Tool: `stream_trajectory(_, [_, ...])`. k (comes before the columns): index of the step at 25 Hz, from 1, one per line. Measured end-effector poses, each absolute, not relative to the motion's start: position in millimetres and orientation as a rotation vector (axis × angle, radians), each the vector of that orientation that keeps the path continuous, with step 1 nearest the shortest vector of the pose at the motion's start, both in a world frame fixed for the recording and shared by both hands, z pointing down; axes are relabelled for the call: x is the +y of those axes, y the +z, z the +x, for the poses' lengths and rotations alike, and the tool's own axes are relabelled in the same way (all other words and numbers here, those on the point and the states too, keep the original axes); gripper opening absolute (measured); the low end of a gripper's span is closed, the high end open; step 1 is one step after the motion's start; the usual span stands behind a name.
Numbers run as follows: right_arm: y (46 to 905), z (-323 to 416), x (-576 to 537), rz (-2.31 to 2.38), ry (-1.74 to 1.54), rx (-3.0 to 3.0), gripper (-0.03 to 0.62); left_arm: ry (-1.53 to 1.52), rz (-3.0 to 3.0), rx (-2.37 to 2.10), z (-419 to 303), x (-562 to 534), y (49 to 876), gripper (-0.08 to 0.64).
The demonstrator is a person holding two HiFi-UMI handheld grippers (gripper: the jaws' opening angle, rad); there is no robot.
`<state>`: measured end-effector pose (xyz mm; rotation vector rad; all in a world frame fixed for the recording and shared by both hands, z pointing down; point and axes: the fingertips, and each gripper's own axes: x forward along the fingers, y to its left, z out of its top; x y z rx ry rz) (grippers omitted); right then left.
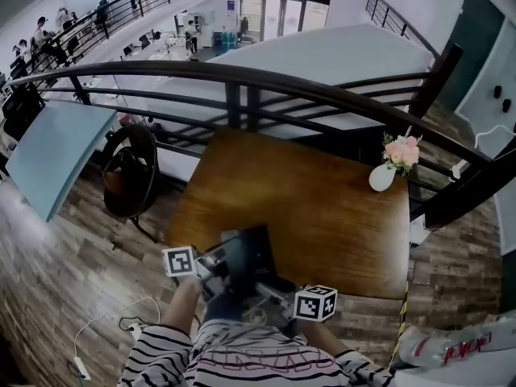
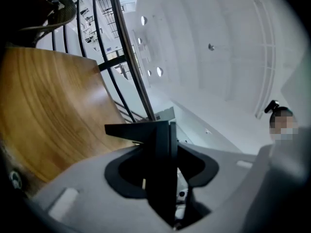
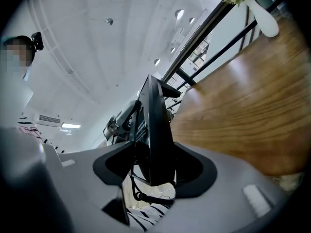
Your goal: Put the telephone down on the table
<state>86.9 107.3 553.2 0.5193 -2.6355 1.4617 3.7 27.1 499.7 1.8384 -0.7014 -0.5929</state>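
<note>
The telephone [image 1: 242,256], a dark flat set, hangs over the near edge of the brown wooden table [image 1: 322,208], held from both sides. My left gripper [image 1: 211,266] is shut on its left side, my right gripper [image 1: 276,287] on its right. In the left gripper view the left gripper [image 2: 163,178] clamps the black body of the telephone [image 2: 163,144] edge-on, with the table [image 2: 48,106] at the left. Through the right gripper view the right gripper [image 3: 153,164] pinches the telephone [image 3: 154,125], a dark cord [image 3: 146,196] hangs under it, and the table [image 3: 243,115] lies to the right.
A white vase of pink flowers [image 1: 385,174] stands at the table's far right corner, also seen as the vase [image 3: 263,14] in the right gripper view. A black railing [image 1: 242,79] runs behind the table. A dark round chair [image 1: 129,172] sits left of it; a white cable [image 1: 121,322] lies on the floor.
</note>
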Motion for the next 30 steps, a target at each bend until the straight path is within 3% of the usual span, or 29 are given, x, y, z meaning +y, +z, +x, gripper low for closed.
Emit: stream_trajectory(30, [635,-104,-282,0.887,1.586,-2.598,0.252,-0.353,1.917,-0.486,-160,-383,582,0.179])
